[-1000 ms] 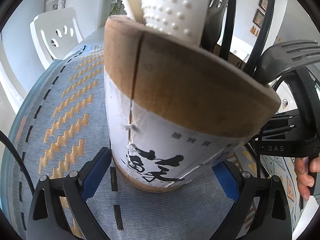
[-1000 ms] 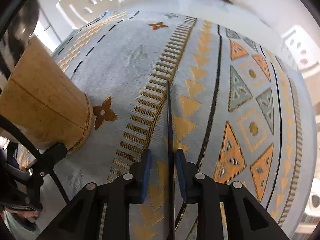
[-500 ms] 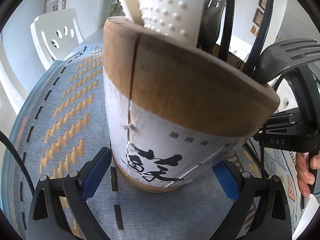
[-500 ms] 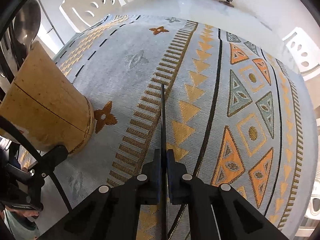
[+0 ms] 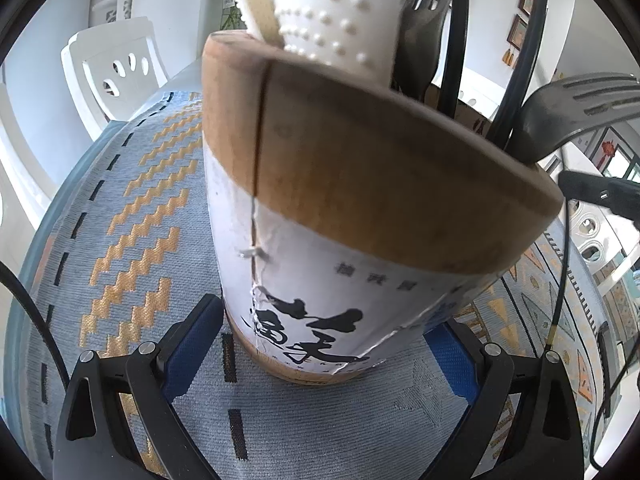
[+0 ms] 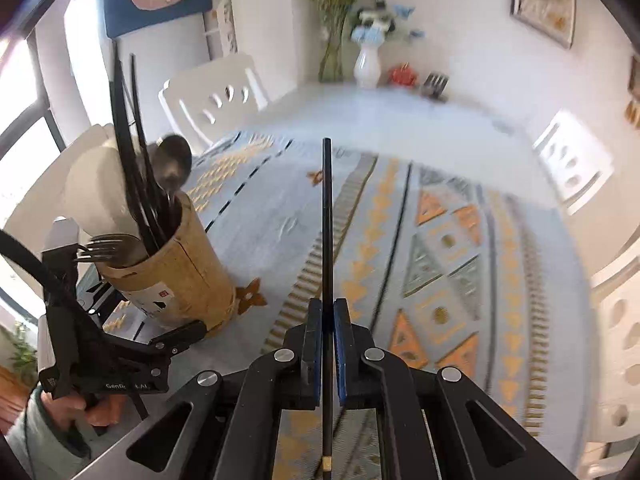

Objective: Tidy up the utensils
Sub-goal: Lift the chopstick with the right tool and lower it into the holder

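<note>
A wooden utensil holder (image 5: pixel 360 240) with a white printed label stands on the tablecloth. My left gripper (image 5: pixel 328 320) is shut on its base, one blue pad on each side. In the holder are a white dotted utensil (image 5: pixel 340 12), a dark fork (image 5: pixel 580 108) and black chopsticks (image 6: pixel 128 152). In the right wrist view the holder (image 6: pixel 180 276) is at the left with a spoon (image 6: pixel 173 160) sticking up. My right gripper (image 6: pixel 328 308) is shut on a single black chopstick (image 6: pixel 327 220). It is held above the cloth and points away from me.
A blue tablecloth (image 6: pixel 400 220) with orange and black patterns covers the table. White chairs (image 6: pixel 216 96) (image 6: pixel 572 160) stand around it. A white vase (image 6: pixel 368 64) and small items sit at the far end. A hand (image 6: pixel 72 404) holds the left gripper's handle.
The right jaws closed on the black chopstick that lay on the cloth, then rose and tilted up with it. The left gripper and the holder have not moved.
</note>
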The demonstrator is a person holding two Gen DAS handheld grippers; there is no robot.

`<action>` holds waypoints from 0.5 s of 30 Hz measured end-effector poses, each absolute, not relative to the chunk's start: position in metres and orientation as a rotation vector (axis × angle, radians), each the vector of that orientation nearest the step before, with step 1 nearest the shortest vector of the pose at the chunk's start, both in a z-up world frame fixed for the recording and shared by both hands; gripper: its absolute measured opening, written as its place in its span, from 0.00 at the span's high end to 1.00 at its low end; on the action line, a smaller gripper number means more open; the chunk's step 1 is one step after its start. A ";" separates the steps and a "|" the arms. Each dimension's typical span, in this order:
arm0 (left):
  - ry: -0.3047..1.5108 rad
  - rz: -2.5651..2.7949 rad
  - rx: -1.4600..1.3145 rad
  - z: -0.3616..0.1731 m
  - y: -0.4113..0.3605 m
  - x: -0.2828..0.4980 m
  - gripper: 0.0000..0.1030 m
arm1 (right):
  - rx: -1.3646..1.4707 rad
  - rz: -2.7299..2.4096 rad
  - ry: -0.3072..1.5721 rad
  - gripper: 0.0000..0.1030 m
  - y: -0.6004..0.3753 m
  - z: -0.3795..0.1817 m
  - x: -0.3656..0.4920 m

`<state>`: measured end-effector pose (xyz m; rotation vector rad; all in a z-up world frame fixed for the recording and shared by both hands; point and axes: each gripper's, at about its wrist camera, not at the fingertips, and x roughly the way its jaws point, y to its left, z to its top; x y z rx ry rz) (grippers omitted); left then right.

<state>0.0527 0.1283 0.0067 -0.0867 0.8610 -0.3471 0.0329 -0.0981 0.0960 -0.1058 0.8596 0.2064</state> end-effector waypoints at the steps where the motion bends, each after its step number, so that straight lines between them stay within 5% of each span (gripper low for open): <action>1: 0.861 -0.347 -0.086 0.007 0.128 0.052 0.05 | -0.103 0.200 0.845 0.95 -0.099 0.099 0.029; 15: 0.858 -0.357 -0.100 0.009 0.131 0.052 0.05 | 0.075 0.241 0.513 0.95 -0.109 0.201 0.000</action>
